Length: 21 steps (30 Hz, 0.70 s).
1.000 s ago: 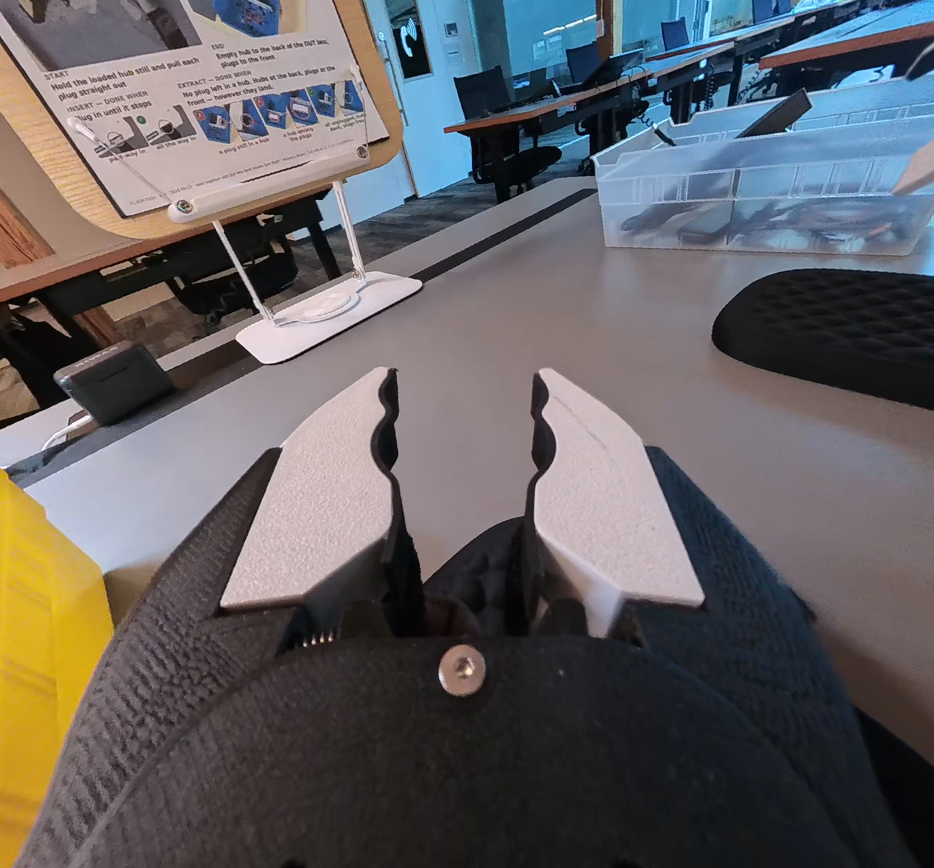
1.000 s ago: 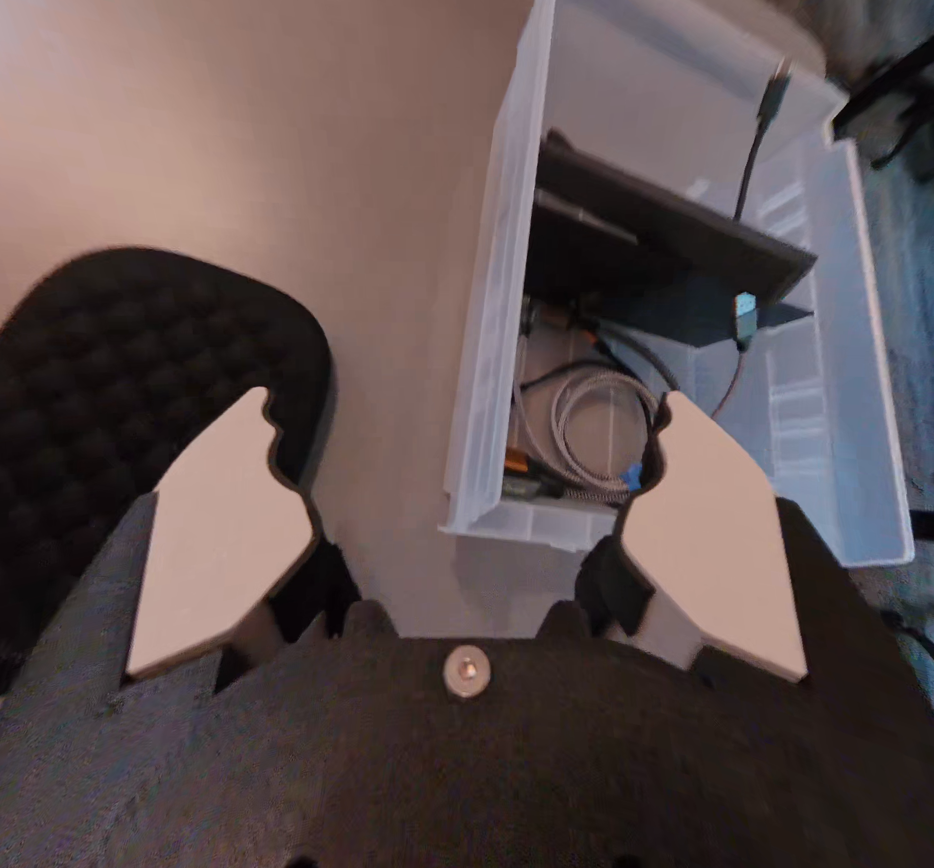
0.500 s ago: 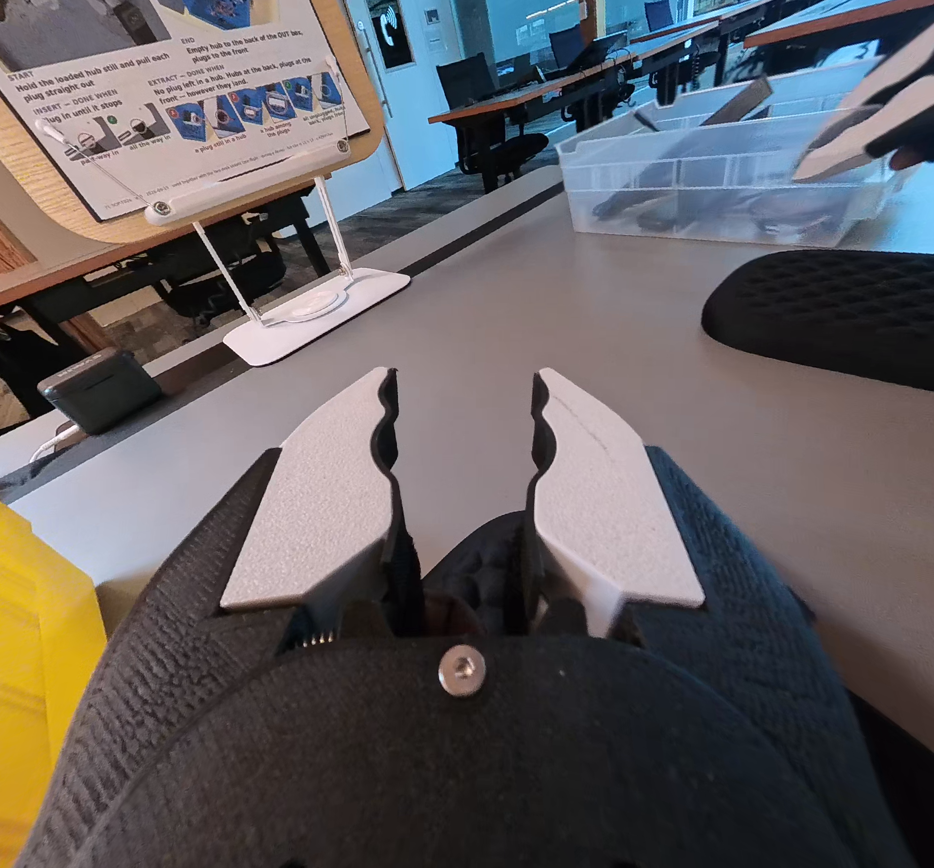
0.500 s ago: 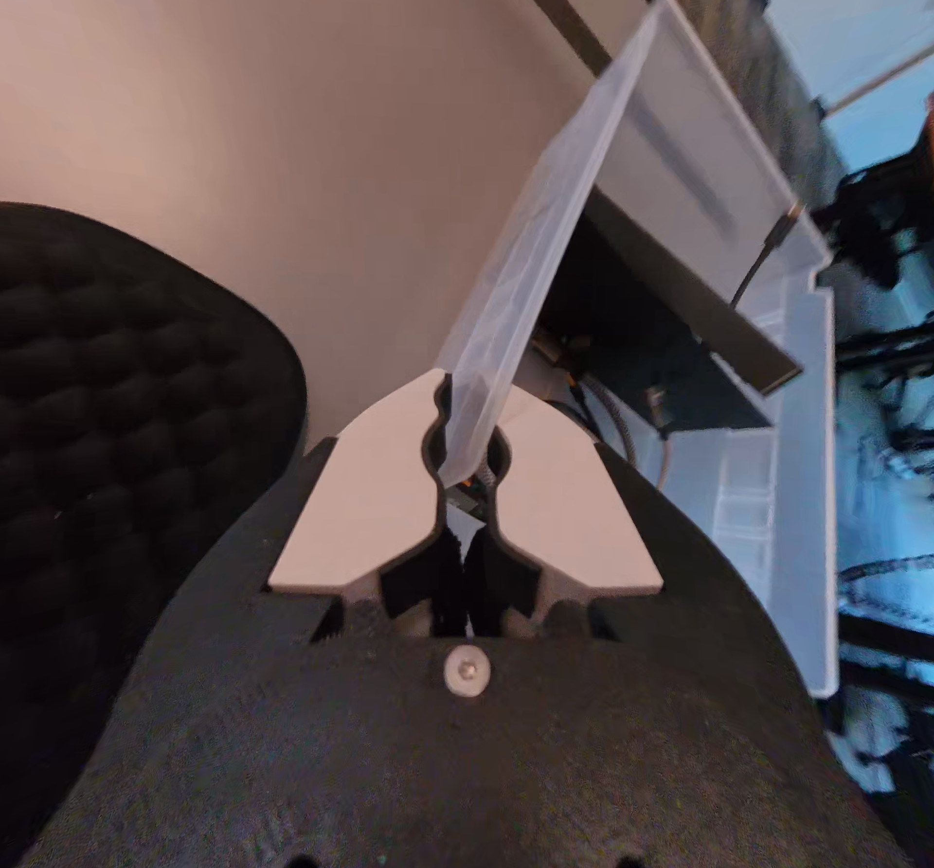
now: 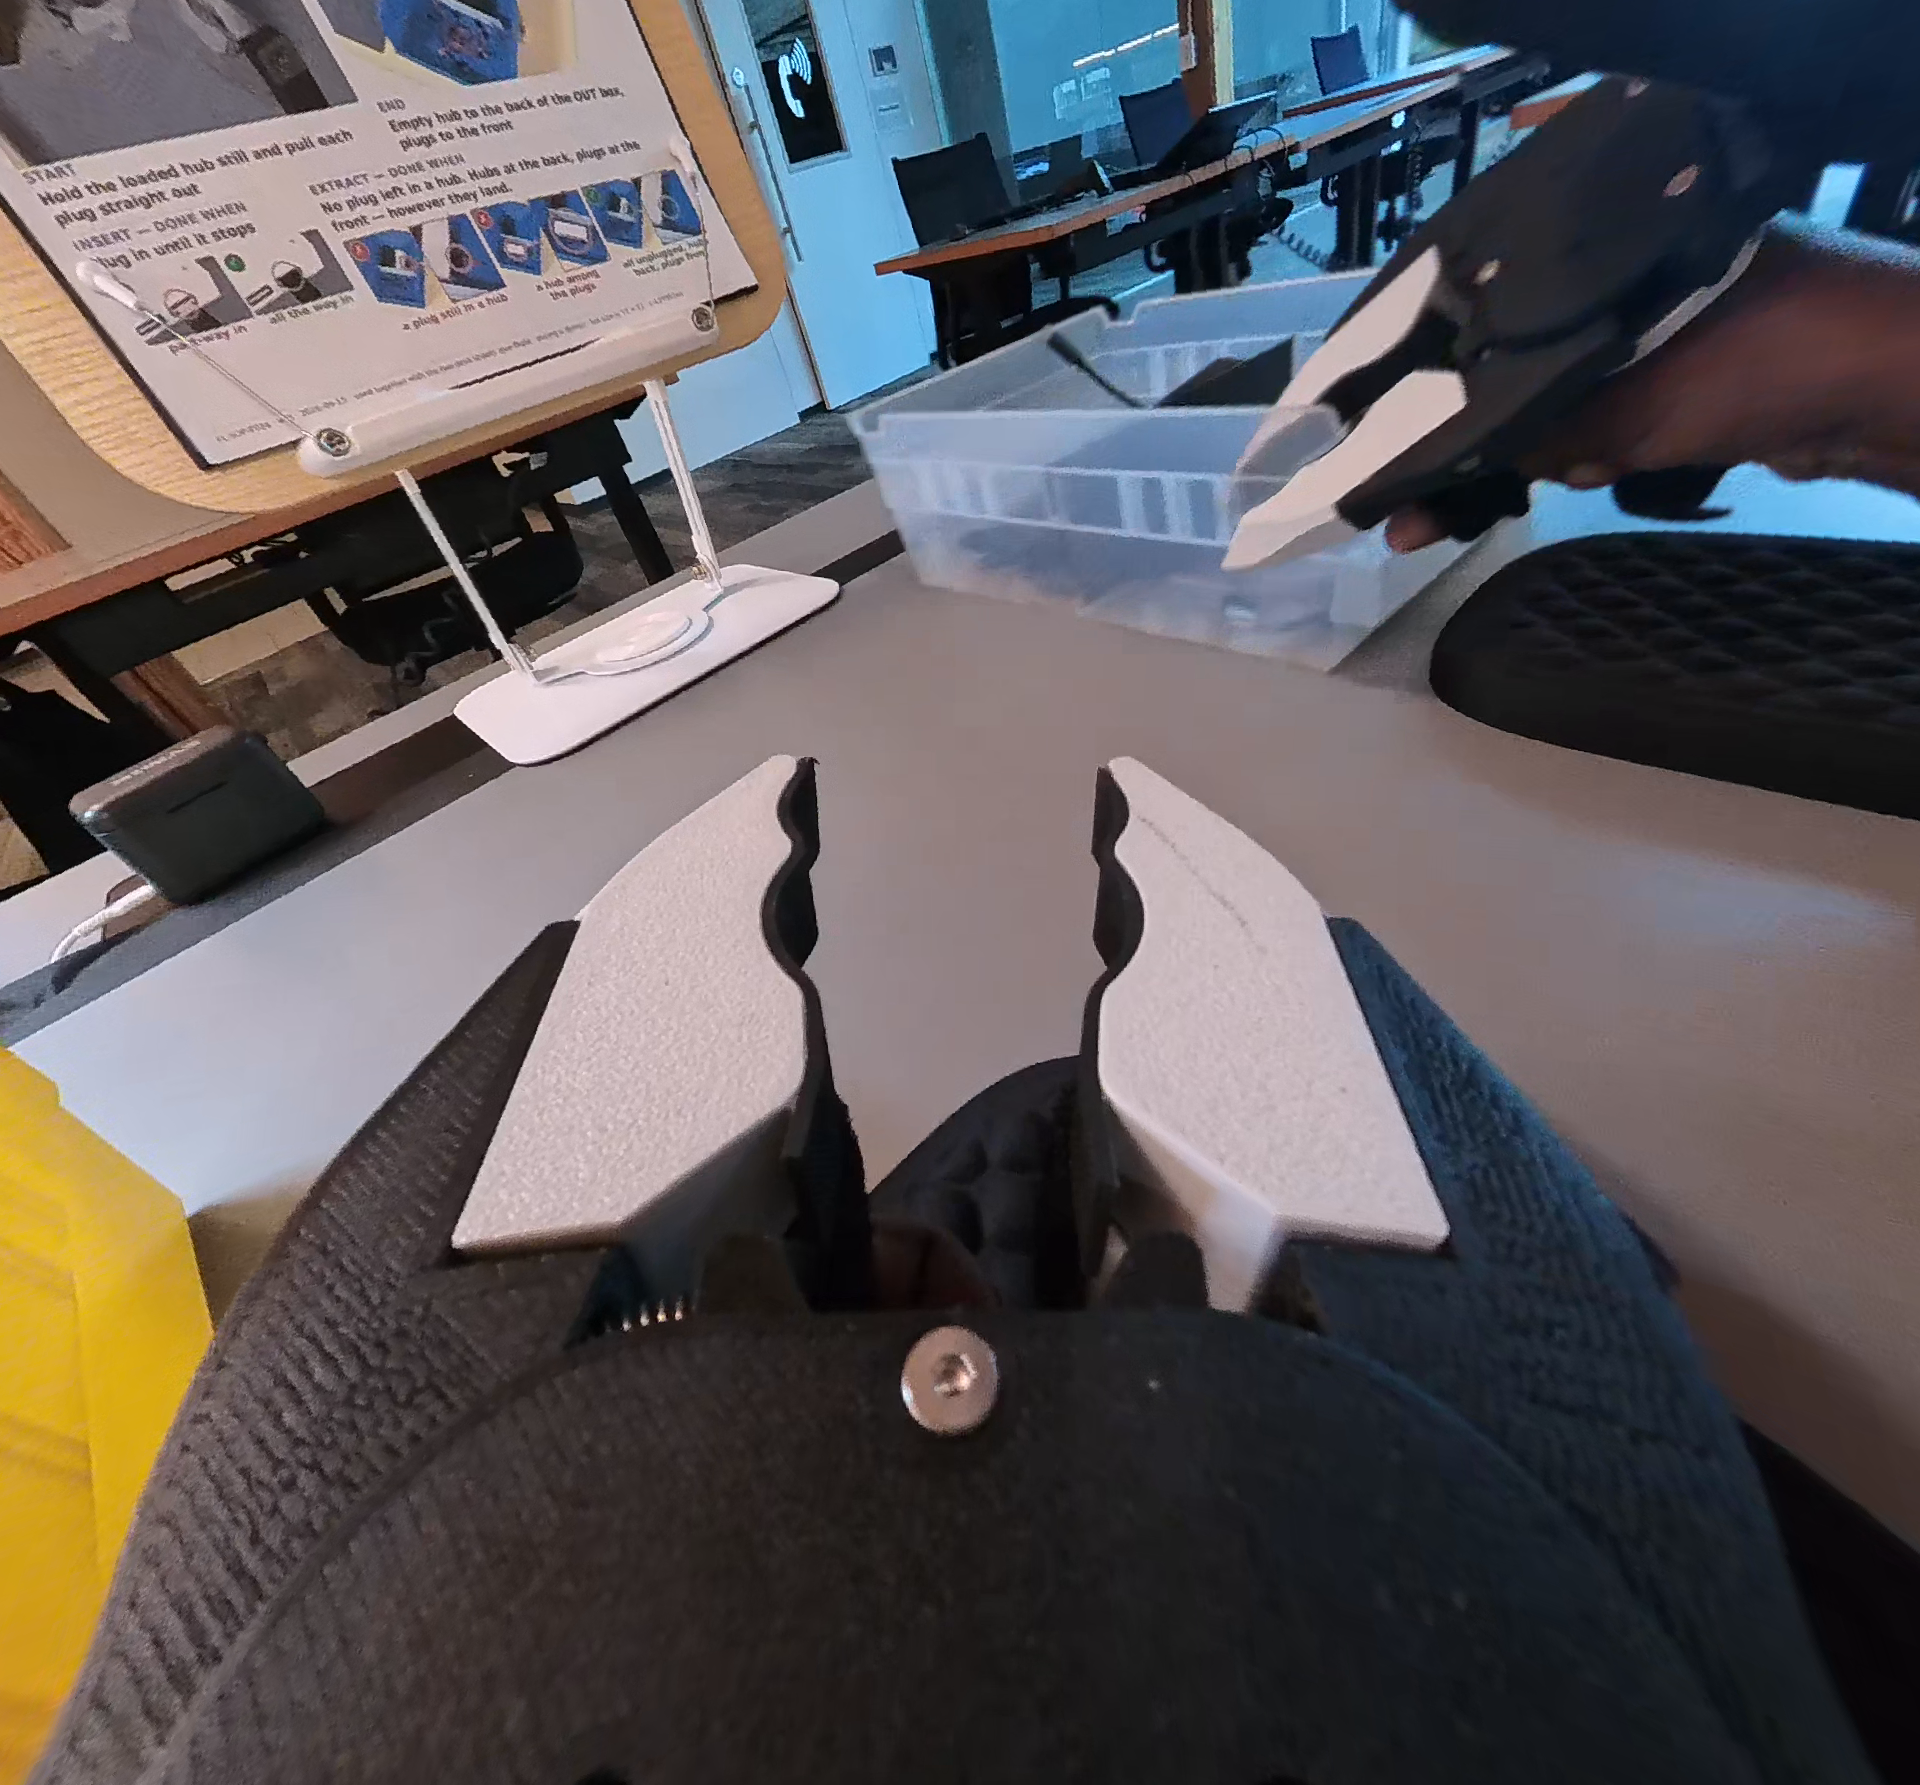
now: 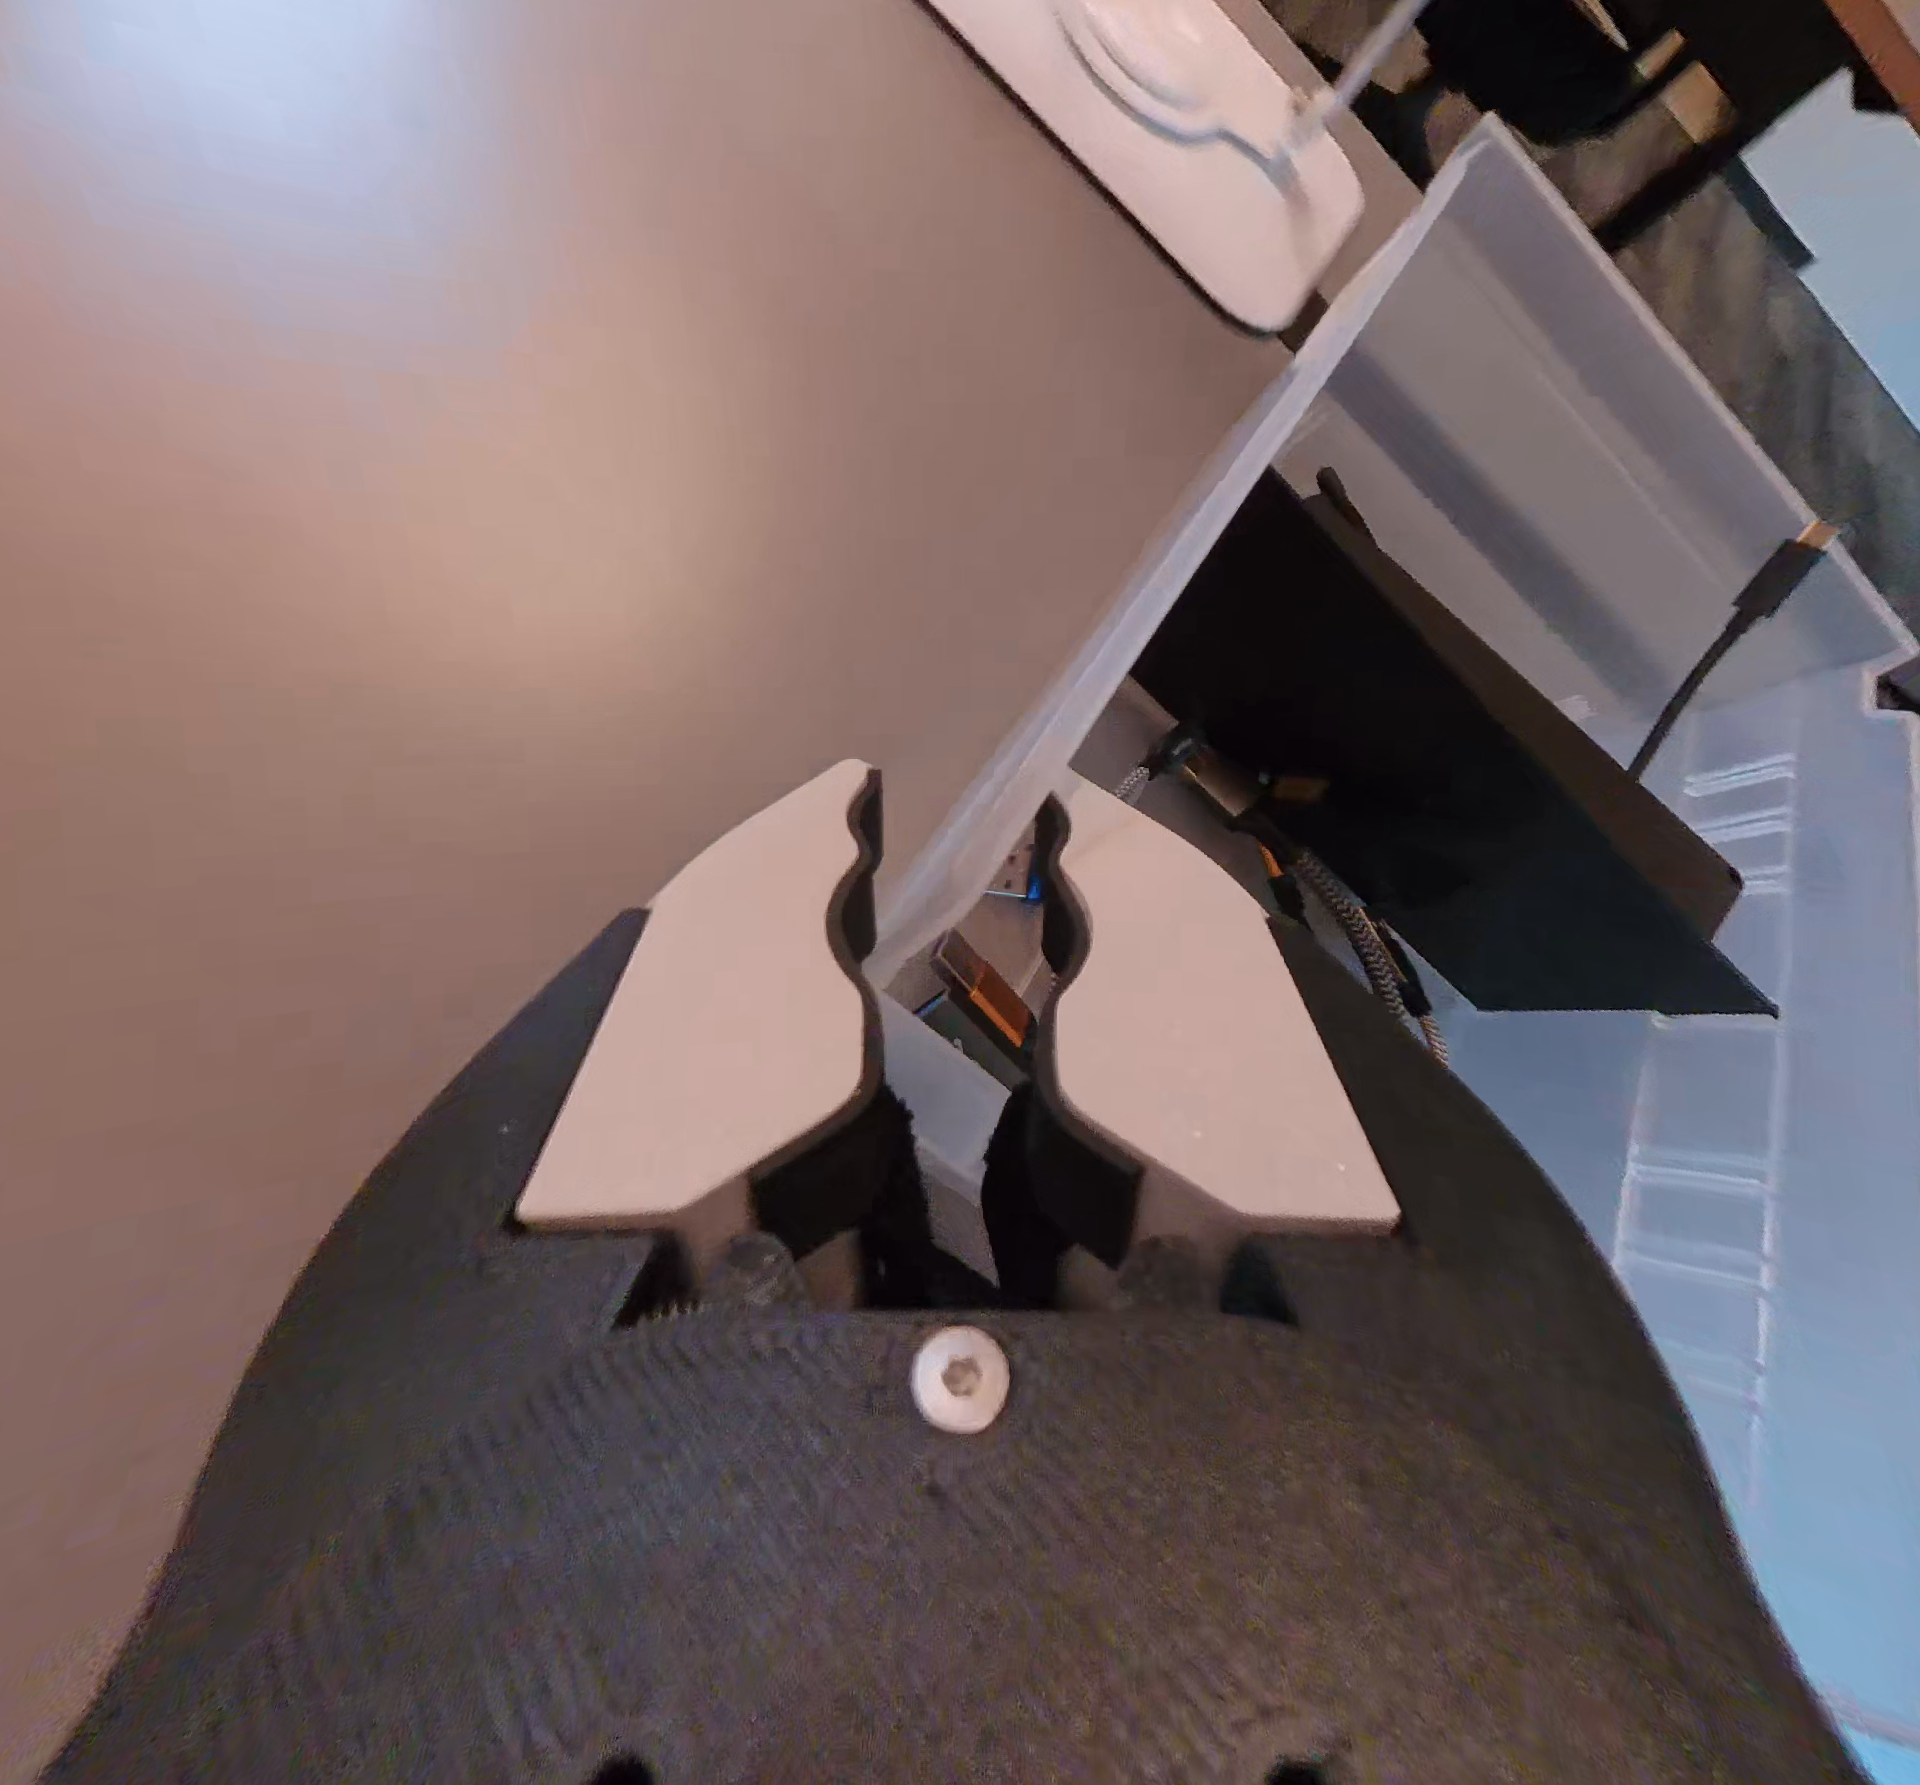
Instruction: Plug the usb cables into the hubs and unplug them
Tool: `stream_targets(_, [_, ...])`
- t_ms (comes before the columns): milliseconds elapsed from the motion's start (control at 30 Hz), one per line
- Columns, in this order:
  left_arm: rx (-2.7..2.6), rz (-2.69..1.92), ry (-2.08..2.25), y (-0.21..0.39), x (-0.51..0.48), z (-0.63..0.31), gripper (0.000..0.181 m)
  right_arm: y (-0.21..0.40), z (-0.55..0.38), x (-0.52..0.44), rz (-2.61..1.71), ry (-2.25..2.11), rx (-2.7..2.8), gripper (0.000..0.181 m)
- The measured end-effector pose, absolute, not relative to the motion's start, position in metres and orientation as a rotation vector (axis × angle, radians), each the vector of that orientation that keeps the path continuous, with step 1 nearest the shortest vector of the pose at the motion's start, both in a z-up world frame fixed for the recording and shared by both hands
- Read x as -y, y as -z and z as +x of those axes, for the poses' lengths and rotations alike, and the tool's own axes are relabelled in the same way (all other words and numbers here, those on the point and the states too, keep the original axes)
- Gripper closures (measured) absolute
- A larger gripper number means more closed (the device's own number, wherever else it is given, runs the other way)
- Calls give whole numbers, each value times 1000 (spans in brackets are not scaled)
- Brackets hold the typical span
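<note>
Nearest of all, the left gripper (image 5: 956,800) sits low over the grey table (image 5: 1039,717), fingers spread with only bare tabletop between them, holding nothing. A yellow block (image 5: 73,1320) edges in at its near left.

On to the right gripper (image 6: 961,831): its jaws are pressed in on the near corner wall of the clear plastic bin (image 6: 1122,592), one finger outside the wall, one inside. In the left wrist view that gripper (image 5: 1309,478) is clamped on the bin (image 5: 1039,488) from above, a hand (image 5: 1745,405) behind it.

The cables and hubs are inside that bin, just past the right gripper's tips. One orange-shelled plug (image 6: 982,987) lies right between the fingers, a braided cable (image 6: 1351,914) beyond it to the right, and a thin black cable (image 6: 1714,644) stands at the far end. I count three cables for sure; the tangle may hide more. A dark flat slab (image 6: 1455,800) leans across the bin; hubs I can't count.

The bin's long side runs away from the right gripper toward the far right. So the right is the nearer by a long way; the left is well apart.

Farther off: one black mat (image 5: 1714,655), one sign stand (image 5: 416,177), one small dark box (image 5: 197,810).
</note>
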<state>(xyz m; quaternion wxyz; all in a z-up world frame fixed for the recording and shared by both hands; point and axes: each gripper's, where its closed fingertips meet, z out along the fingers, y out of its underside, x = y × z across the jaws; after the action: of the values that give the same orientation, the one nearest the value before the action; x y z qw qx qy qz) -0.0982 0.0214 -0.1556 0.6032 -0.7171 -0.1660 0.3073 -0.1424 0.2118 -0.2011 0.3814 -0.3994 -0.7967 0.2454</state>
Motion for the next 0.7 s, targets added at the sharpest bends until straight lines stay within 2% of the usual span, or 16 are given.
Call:
stream_targets(433, [468,-1646,-599,129,8,-85,130,201,-154,-25,-741,-1027,2174,133])
stream_targets(500, [428,-1663,-526,110,17,-64,130,200,-158,-9,-714,-1050,2170,133])
stream_targets(700, [309,-1512,-671,37,73,-11,131,199,-162,32,-611,-1191,2184,132])
